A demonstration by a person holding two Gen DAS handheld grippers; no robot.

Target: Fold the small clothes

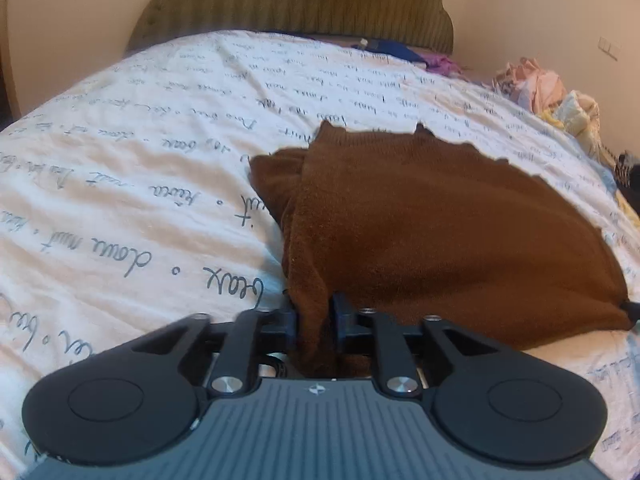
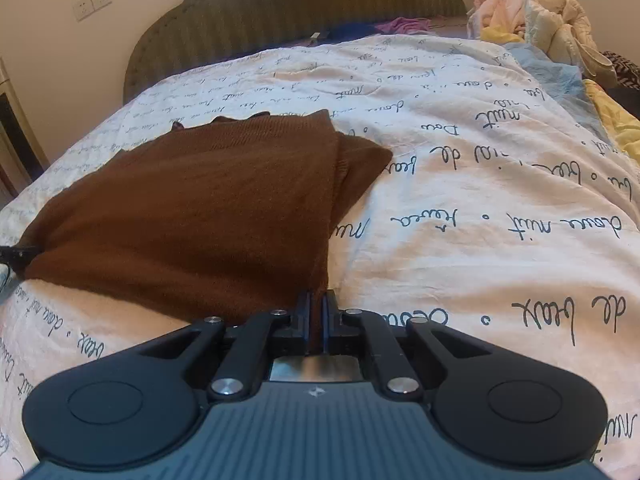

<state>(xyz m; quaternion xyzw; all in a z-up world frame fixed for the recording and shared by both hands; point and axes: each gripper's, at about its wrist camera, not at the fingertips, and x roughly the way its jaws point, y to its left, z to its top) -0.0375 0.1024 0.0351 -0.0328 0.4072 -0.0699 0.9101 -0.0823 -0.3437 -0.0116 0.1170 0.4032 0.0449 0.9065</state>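
Note:
A brown knit garment (image 1: pixel 432 224) lies on the bed, stretched between both grippers. My left gripper (image 1: pixel 314 316) is shut on its near left corner, and a thick fold of cloth fills the gap between the fingers. My right gripper (image 2: pixel 317 312) is shut on the near right corner of the same garment (image 2: pixel 200 208). A folded-under part sticks out at the far left in the left wrist view and at the far right in the right wrist view. The other gripper's tip shows at the garment's far corner (image 1: pixel 632 306) and likewise in the right wrist view (image 2: pixel 16 258).
The bed carries a white sheet with dark script writing (image 1: pixel 140 168), also seen in the right wrist view (image 2: pixel 500 208). An olive headboard (image 1: pixel 296 0) stands at the far end. A pile of pale clothes (image 2: pixel 536 12) lies at the far right corner; blue and purple cloth (image 1: pixel 404 50) lies near the headboard.

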